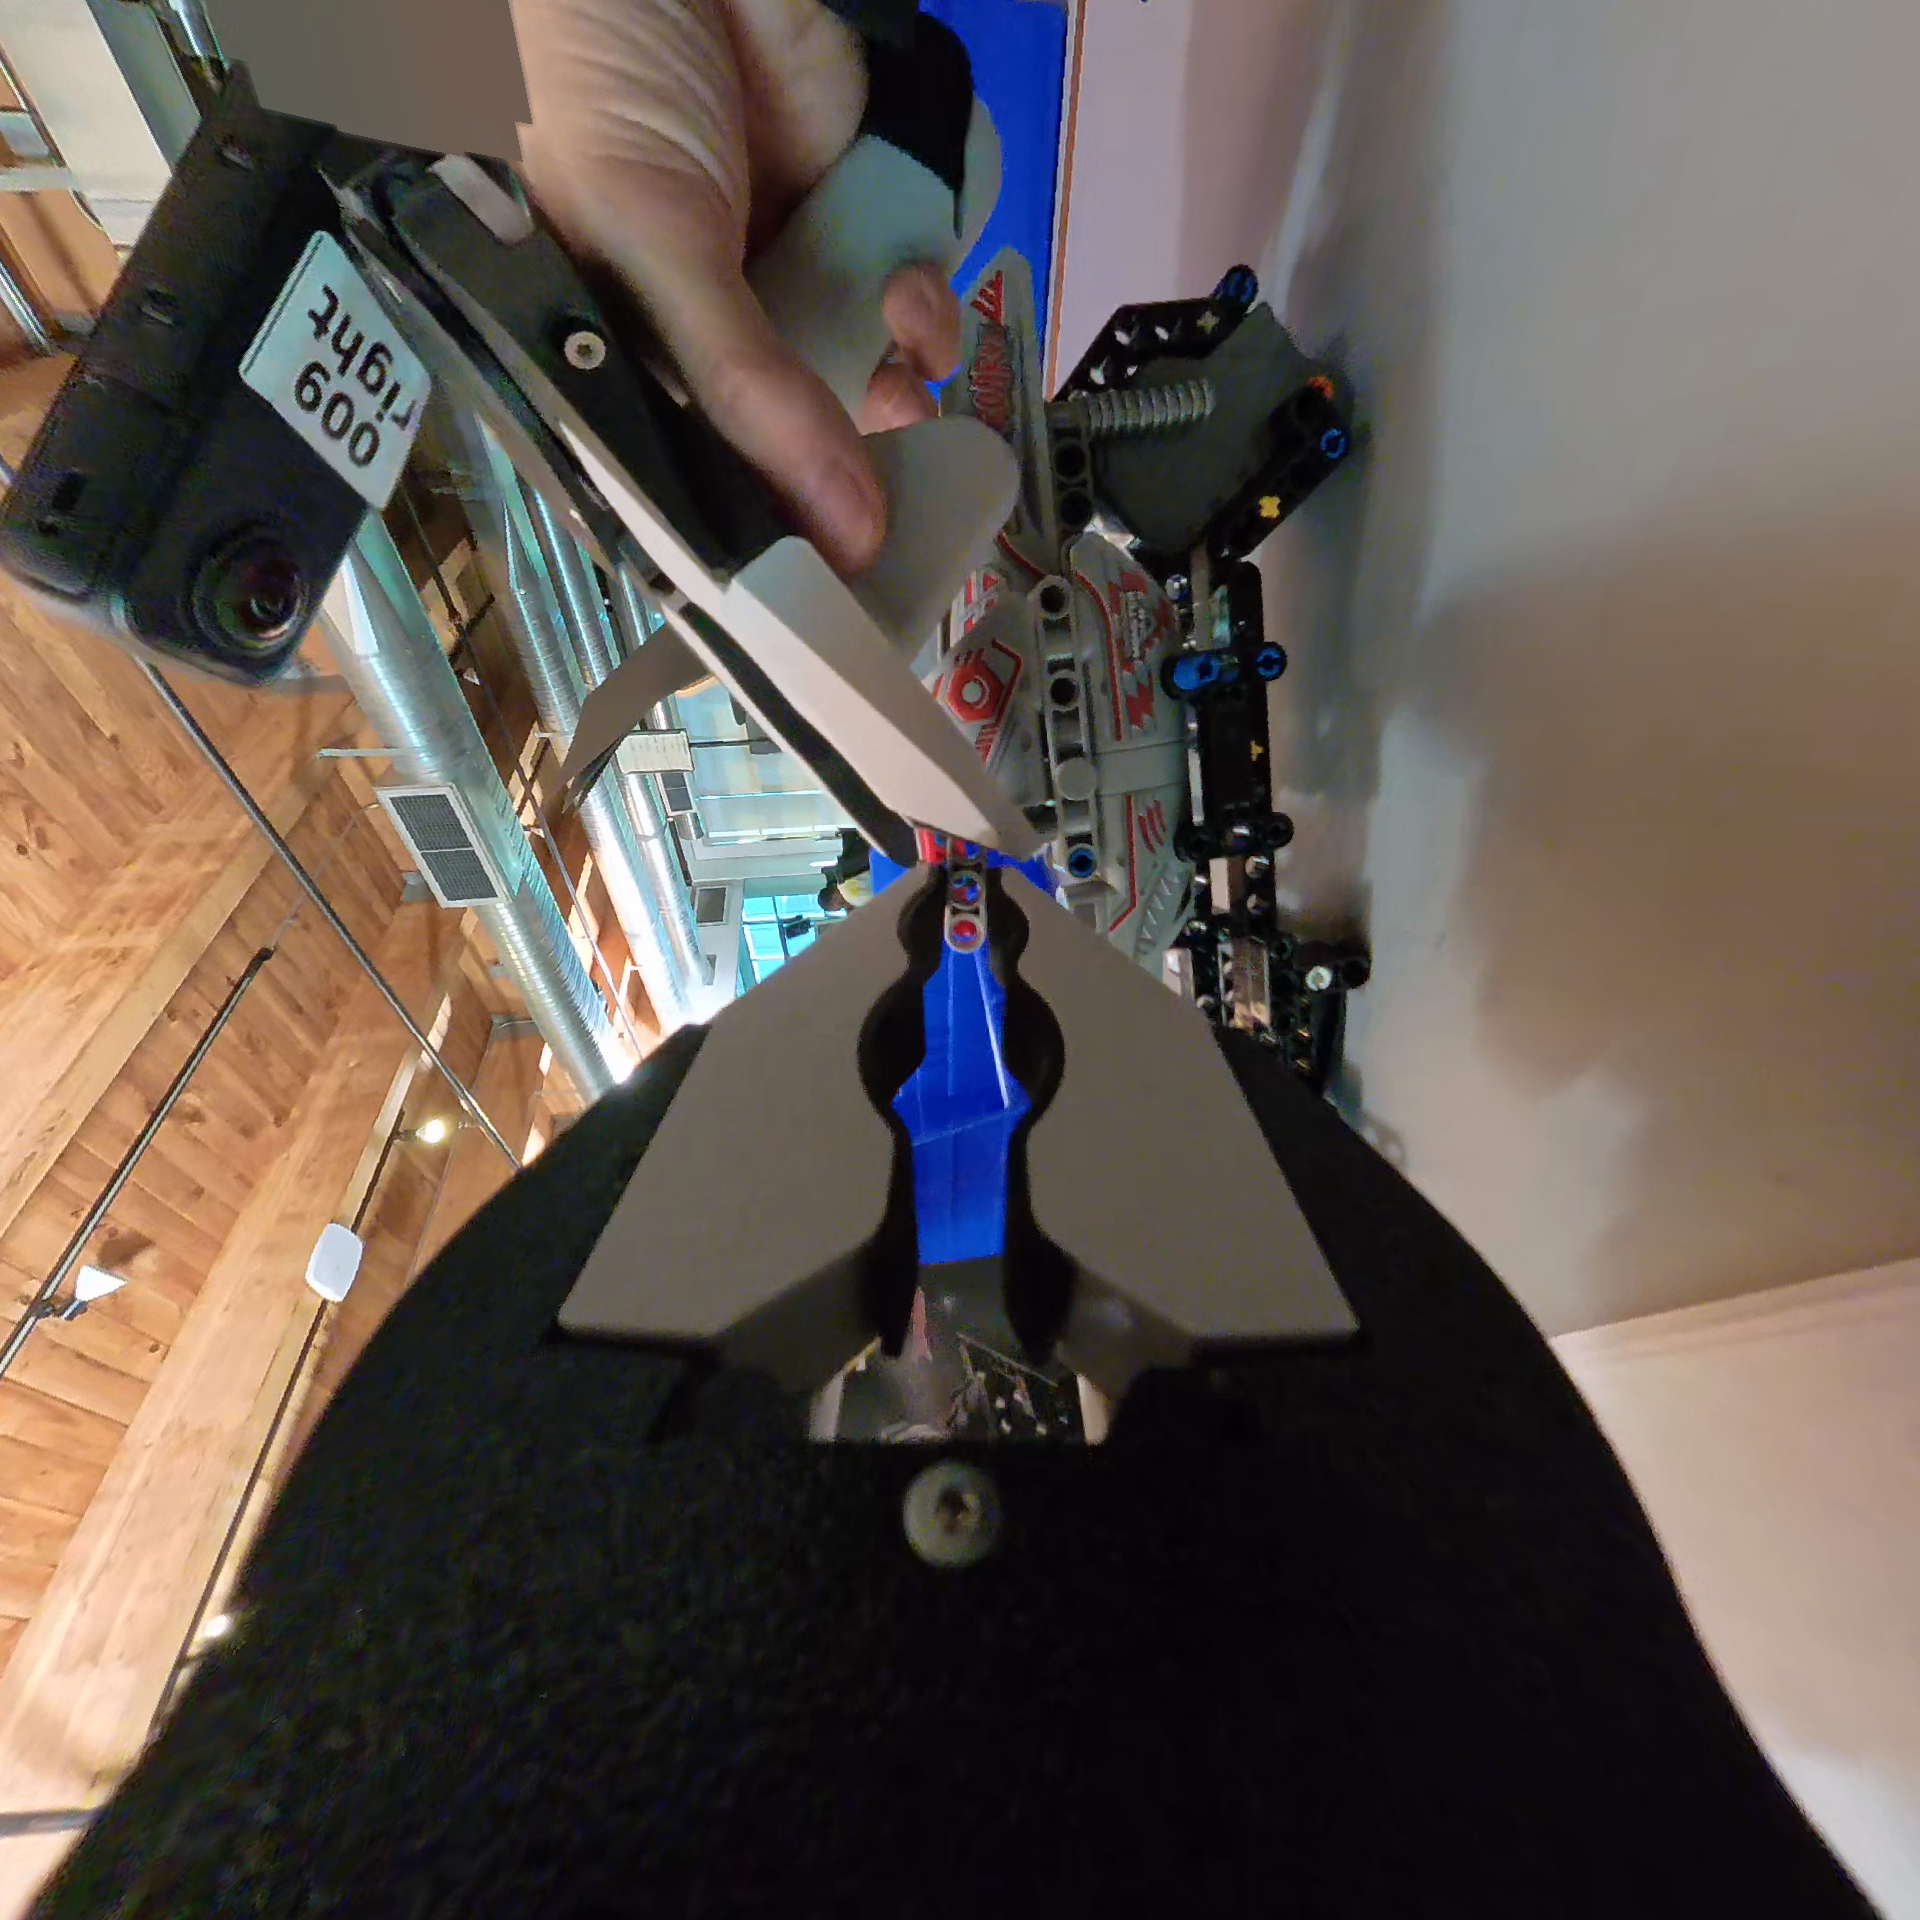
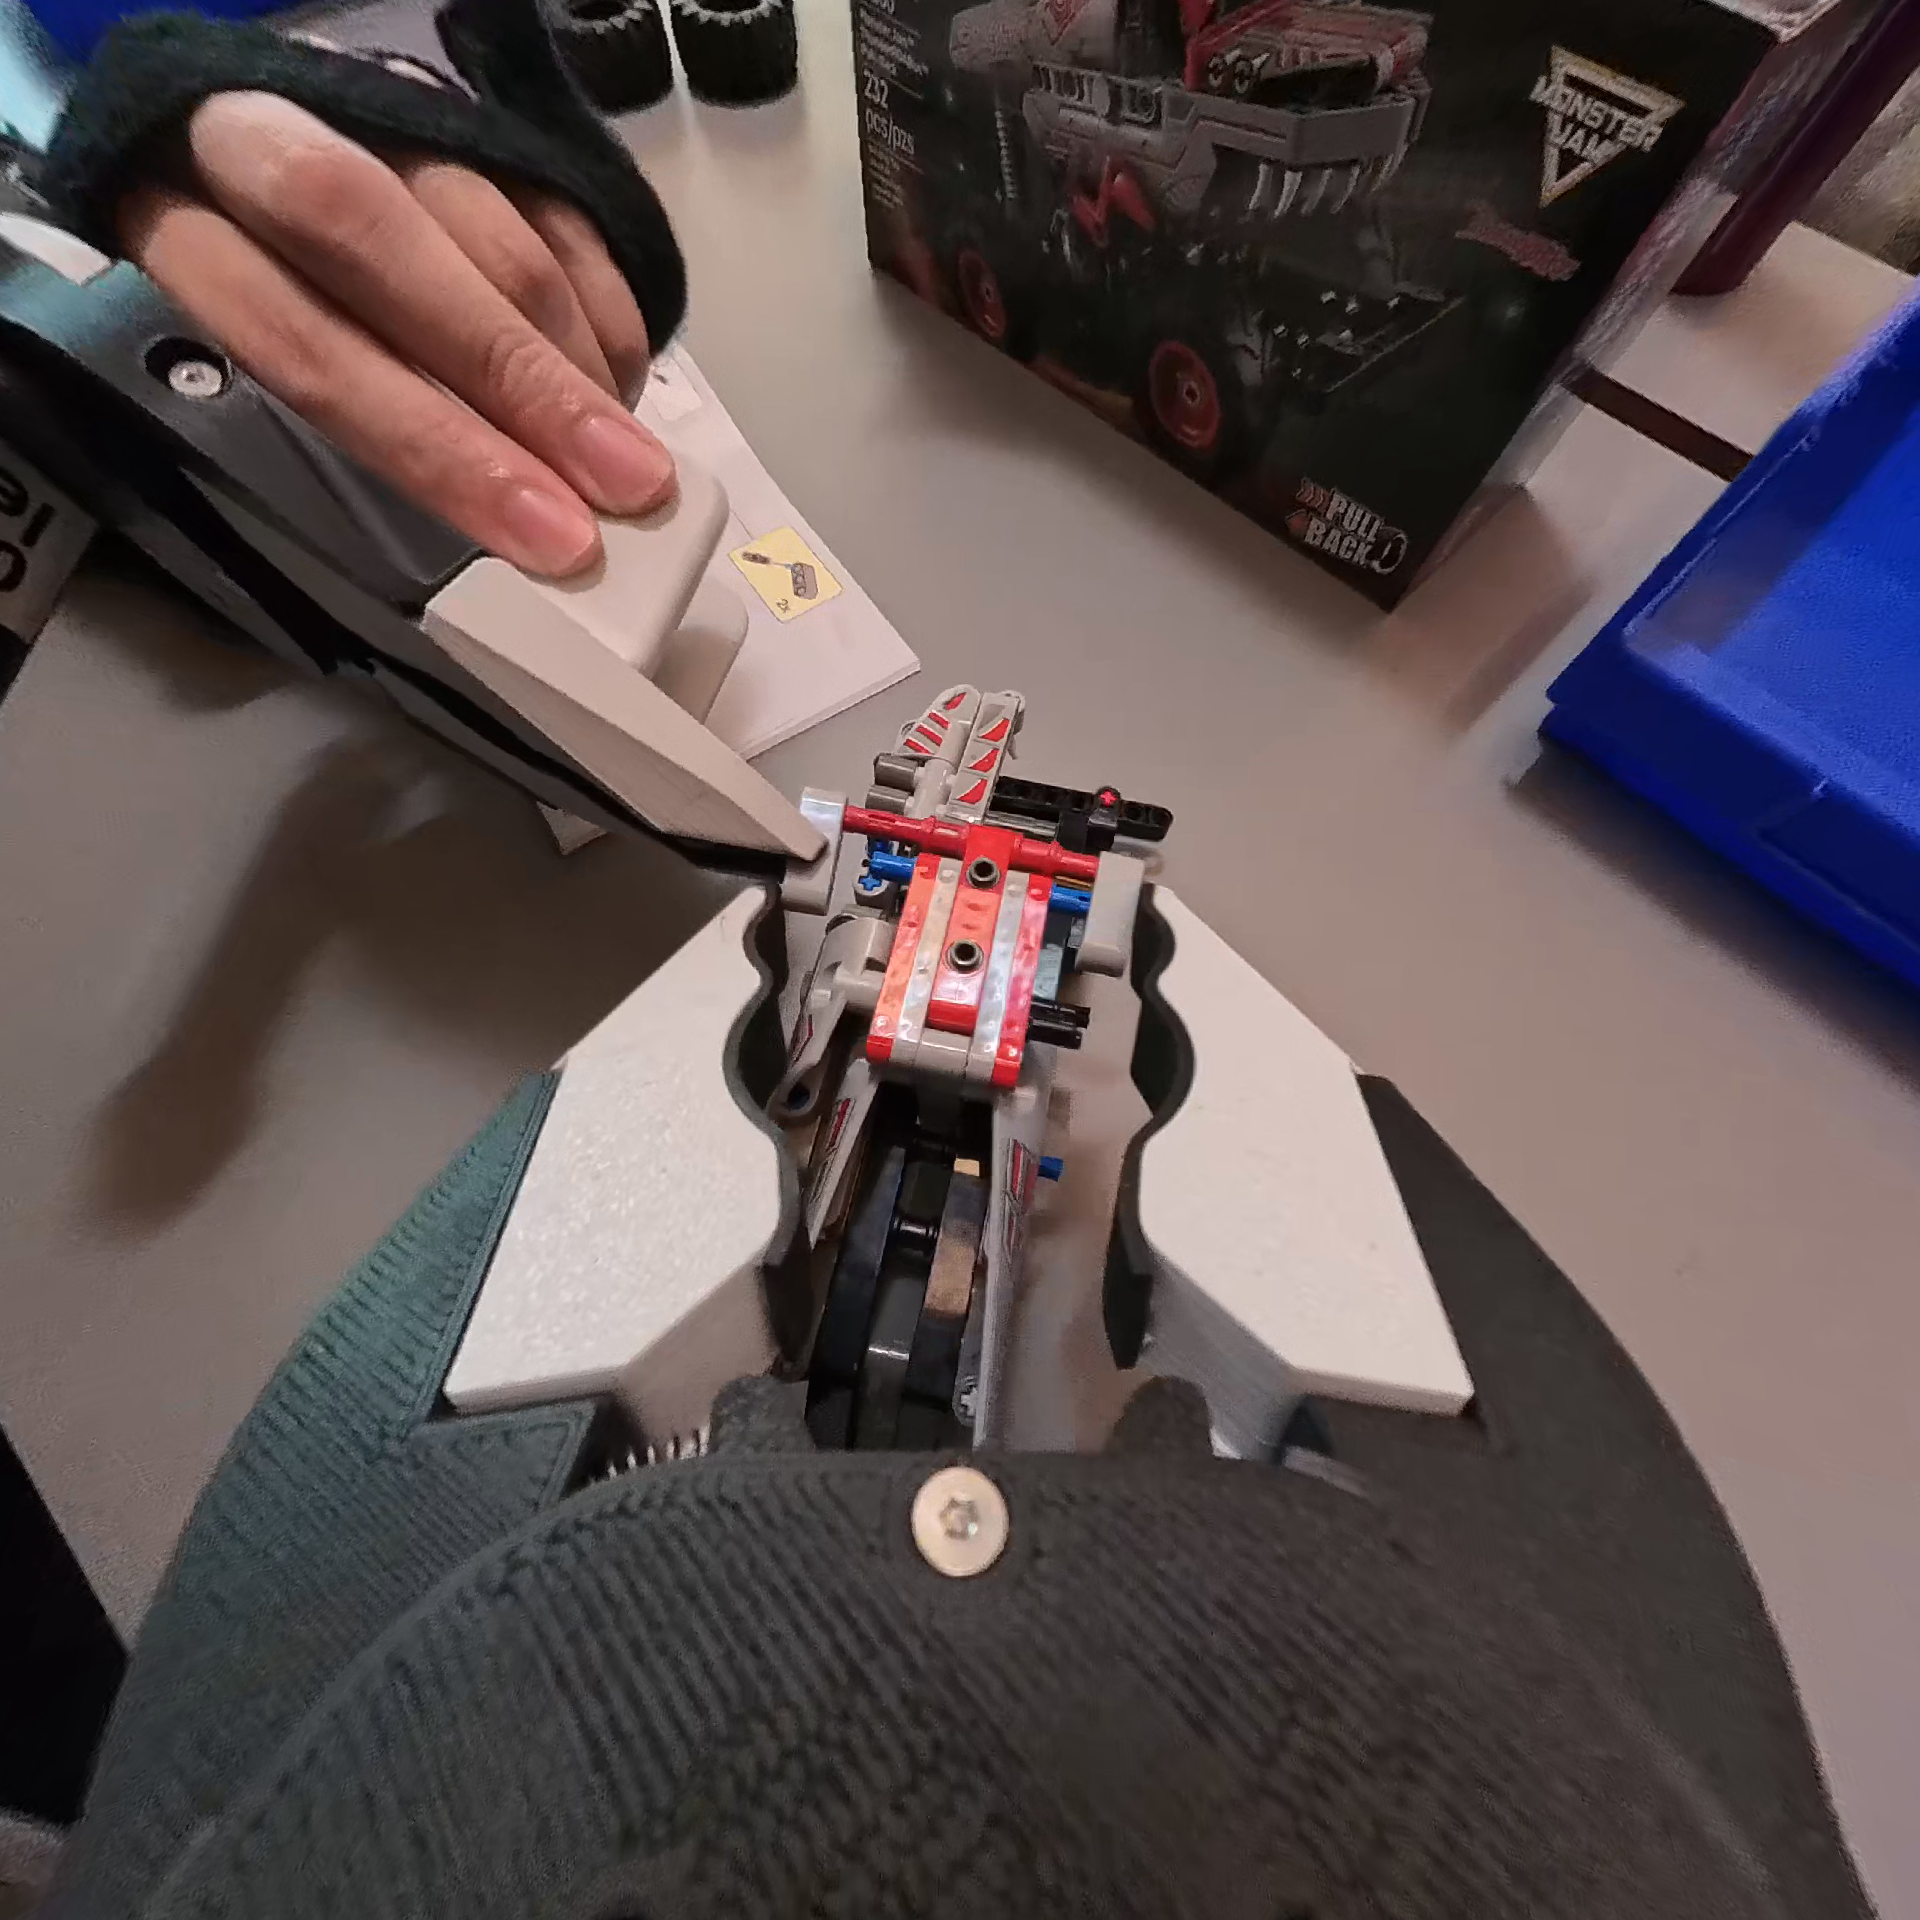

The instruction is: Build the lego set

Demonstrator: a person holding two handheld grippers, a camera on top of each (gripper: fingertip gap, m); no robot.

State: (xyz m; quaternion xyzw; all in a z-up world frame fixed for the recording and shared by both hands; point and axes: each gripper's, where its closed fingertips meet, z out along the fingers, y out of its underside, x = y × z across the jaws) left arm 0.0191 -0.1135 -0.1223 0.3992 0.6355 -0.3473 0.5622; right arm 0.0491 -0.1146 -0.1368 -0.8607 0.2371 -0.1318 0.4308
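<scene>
The half-built grey, red and black lego truck point(image 2: 961, 966) sits between my right gripper's point(image 2: 956, 904) fingers, which are shut on its sides just above the grey table point(image 2: 1299, 831). A red axle point(image 2: 966, 831) crosses its top. My left gripper point(image 1: 964, 883) is shut on a small grey beam point(image 1: 964, 906) with a red and a blue pin. In the right wrist view, my left gripper point(image 2: 805, 847) holds that beam point(image 2: 823, 821) against the axle's left end. In the left wrist view, the truck point(image 1: 1122, 675) lies behind my right gripper point(image 1: 977, 831).
The set's box point(image 2: 1247, 260) stands at the back of the table. A blue bin point(image 2: 1766, 675) is at the right. The instruction booklet point(image 2: 821, 644) lies under my left gripper. Black tyres point(image 2: 665, 52) stand at the far edge.
</scene>
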